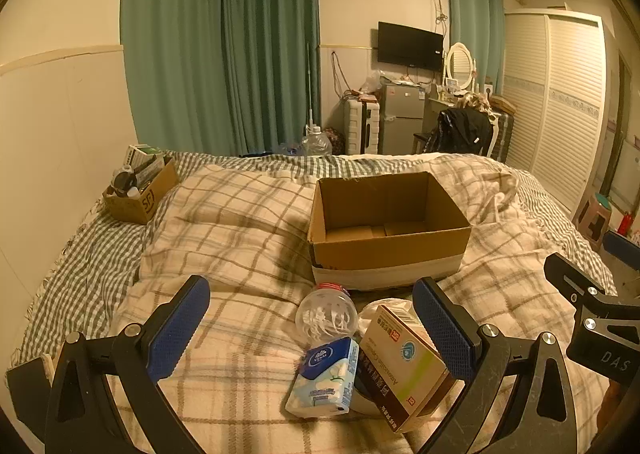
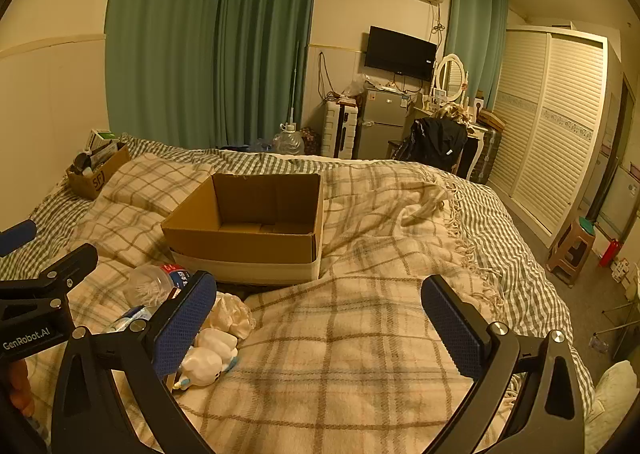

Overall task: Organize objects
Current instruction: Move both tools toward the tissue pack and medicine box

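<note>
Between the spread, empty fingers of the left gripper (image 1: 310,328) are seen a soft tissue pack (image 1: 326,382), a clear plastic bottle (image 1: 326,314) and a rigid medicine carton (image 1: 404,362), heaped on the plaid bed (image 1: 240,222); a first pick seems pending. Beyond the fingertips stands the empty cardboard box (image 1: 384,250). The right gripper (image 2: 318,330) is held open over bare blanket

Brown cardboard box (image 1: 390,230), beige plaid blanket (image 1: 240,214), green curtains (image 1: 224,46), blue-and-white tissue pack (image 1: 326,382)
</note>
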